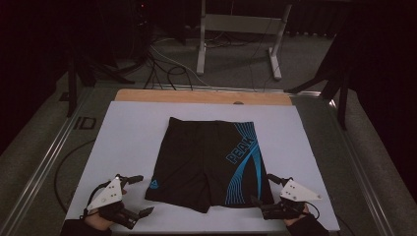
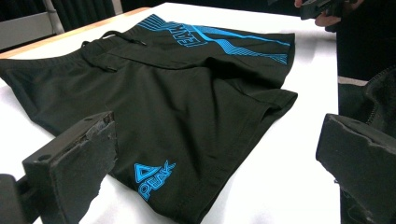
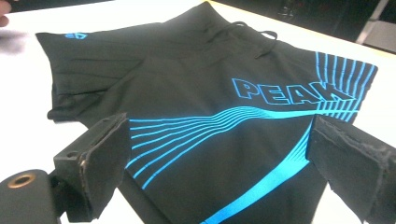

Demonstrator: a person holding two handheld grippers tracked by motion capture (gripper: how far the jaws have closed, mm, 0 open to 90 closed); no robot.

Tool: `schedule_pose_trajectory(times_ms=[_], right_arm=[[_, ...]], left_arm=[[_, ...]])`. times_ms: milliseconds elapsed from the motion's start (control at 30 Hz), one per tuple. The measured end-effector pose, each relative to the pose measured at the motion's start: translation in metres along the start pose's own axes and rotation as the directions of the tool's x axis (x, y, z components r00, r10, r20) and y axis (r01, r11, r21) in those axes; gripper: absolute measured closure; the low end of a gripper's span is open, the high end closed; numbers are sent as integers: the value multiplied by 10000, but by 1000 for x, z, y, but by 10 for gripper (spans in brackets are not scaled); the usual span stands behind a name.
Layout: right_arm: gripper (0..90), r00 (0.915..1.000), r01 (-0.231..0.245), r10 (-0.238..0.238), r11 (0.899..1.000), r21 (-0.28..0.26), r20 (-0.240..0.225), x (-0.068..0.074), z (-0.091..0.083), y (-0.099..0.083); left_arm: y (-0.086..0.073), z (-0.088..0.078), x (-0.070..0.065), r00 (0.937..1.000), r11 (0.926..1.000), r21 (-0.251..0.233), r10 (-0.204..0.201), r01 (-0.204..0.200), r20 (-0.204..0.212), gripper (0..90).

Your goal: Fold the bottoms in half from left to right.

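Black shorts (image 1: 201, 157) with blue stripes and "PEAK" lettering lie flat on the white board, waistband toward the far side. My left gripper (image 1: 142, 195) is open at the near left, just off the hem of the leg that carries the small blue logo (image 2: 152, 177). From the left gripper view, its jaws (image 2: 217, 123) stand wide with that leg of the shorts (image 2: 177, 93) ahead of them. My right gripper (image 1: 262, 189) is open at the near right hem. Its jaws (image 3: 219, 125) straddle the striped leg of the shorts (image 3: 187, 88) without pinching the cloth.
The white board (image 1: 128, 137) lies on a wooden tabletop (image 1: 196, 96) with metal rails (image 1: 44, 152) along the sides. Beyond the table stand a grey desk frame (image 1: 236, 44) and loose cables (image 1: 162, 64) on the floor. The room around is dark.
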State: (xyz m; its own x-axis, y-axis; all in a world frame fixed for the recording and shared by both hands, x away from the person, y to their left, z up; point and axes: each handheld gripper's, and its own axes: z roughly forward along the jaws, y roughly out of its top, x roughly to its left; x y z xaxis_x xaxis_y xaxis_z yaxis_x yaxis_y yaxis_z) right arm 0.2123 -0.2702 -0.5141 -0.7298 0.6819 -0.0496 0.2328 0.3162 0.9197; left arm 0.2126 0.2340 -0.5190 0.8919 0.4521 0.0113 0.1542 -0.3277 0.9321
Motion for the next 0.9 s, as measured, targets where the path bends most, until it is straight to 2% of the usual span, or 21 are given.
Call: schedule_pose_trajectory(times_ms=[100, 300, 400, 500, 667, 800, 900], right_arm=[[68, 9999, 126, -126, 9999, 98, 9, -1, 1, -1], [68, 9996, -1, 13, 9991, 414, -290, 1, 2, -1], [68, 9990, 105, -74, 9974, 711, -446, 5, 5, 1], [68, 9990, 139, -105, 9968, 790, -444, 5, 7, 2], [68, 9992, -12, 33, 9986, 537, -397, 4, 4, 4], [68, 9988, -96, 130, 9974, 707, -478, 3, 3, 6], [68, 9988, 24, 16, 9965, 833, -486, 5, 2, 8]], left_arm=[[-1, 1, 1, 10000, 10000, 16, -79, 79, 34, 3], [-2, 3, 1, 9997, 9998, 197, -56, 51, 224, 3], [-3, 4, 1, 9995, 9996, 280, -32, 23, 311, 3], [-1, 3, 1, 9990, 9998, 222, -7, -3, 437, 3], [1, 3, 0, 9978, 9997, 242, 42, -58, 664, 3], [4, 4, -2, 9954, 9994, 332, 29, -61, 955, 3], [7, 6, -4, 9938, 9990, 415, 133, -180, 1104, 3]])
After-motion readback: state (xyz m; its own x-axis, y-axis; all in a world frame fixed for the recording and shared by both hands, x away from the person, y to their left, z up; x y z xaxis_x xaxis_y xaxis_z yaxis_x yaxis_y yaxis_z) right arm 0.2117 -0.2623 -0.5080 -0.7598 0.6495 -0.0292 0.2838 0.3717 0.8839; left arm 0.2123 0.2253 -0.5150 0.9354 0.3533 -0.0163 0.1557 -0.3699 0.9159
